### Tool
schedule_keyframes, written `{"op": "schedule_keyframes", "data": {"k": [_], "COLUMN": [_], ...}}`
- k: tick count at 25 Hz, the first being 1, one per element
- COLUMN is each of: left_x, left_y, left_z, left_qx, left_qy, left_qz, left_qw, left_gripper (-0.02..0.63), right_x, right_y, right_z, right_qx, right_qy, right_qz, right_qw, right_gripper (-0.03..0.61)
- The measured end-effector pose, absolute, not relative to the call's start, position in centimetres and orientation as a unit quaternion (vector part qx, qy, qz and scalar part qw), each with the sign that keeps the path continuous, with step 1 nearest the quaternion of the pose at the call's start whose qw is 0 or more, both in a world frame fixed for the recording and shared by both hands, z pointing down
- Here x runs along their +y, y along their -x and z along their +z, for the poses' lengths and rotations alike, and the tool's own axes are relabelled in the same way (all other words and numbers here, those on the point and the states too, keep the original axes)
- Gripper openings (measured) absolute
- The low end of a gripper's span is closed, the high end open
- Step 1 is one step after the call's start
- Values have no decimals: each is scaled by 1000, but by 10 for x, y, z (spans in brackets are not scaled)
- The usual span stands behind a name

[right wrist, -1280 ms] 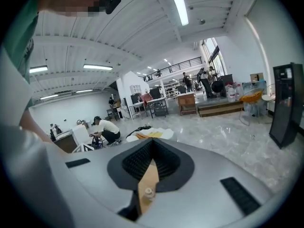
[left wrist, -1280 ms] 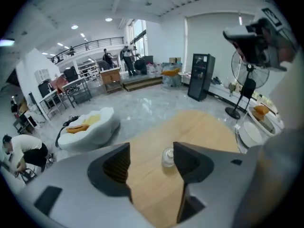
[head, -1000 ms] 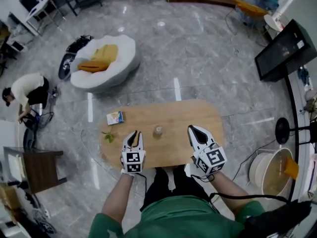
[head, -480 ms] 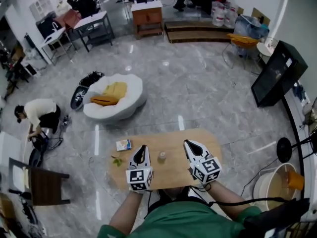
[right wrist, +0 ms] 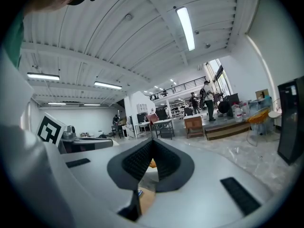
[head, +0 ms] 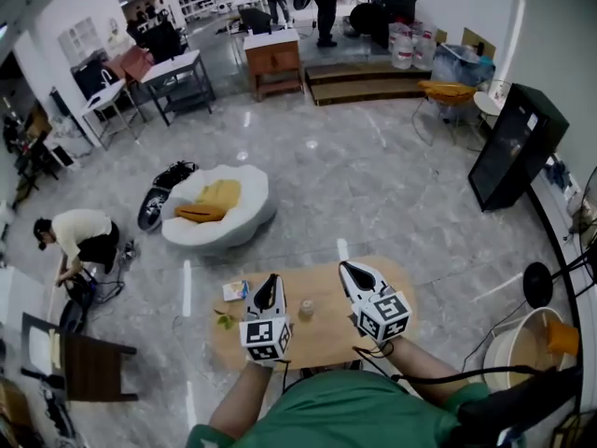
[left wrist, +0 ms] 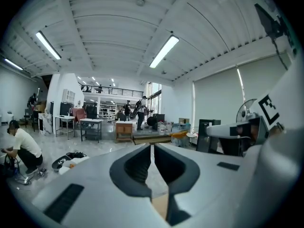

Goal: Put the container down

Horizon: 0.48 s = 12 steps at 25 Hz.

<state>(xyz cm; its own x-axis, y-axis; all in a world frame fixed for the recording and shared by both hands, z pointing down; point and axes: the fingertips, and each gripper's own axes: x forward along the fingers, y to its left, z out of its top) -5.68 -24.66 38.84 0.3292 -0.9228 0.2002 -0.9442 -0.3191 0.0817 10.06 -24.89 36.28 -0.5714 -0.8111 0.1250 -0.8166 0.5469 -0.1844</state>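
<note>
Both tools are held over the near half of the oval light-wood table [head: 326, 334], and both gripper views look out level across the room, not down at the tabletop. Left gripper [head: 270, 281]: jaws drawn fully together, nothing between the pads. Right gripper [head: 346, 270]: jaws likewise meet at the tips, empty. The small pale, apparently clear container [head: 305, 310] stands upright on the table near its middle, between the two tools and touched by neither. It is too small in the head view to say whether it has a lid. Judgement: the put-down looks complete, with the container resting on the table by itself and both tools clear of it. Nothing of the task seems left beyond taking the tools away. Further out on the table, toward its left end, lie a green leafy sprig [head: 225, 321] and a small blue-and-white box [head: 235, 290], both well apart from the container. Beyond the table's far left side, on the grey marble floor, sits a white round beanbag seat with yellow cushions [head: 219, 203]. A crouching person in a pale top [head: 79, 234] is off to the table's left.
</note>
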Motion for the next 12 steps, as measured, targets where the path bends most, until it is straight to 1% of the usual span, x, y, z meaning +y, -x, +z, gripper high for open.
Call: {"op": "schedule_keyframes", "data": {"k": [12], "left_x": [-260], "left_y": [27], "left_z": [361], "left_qx": [-543], "left_qy": [-836], "left_qz": [49], "left_qw": [59], "left_gripper": [38], "right_x": [-257], "right_y": [-101], "right_z": [334], "right_qx": [-885], "right_qy": [-461], "right_qz": [70], "right_qw": [-4], "right_gripper": [21]}}
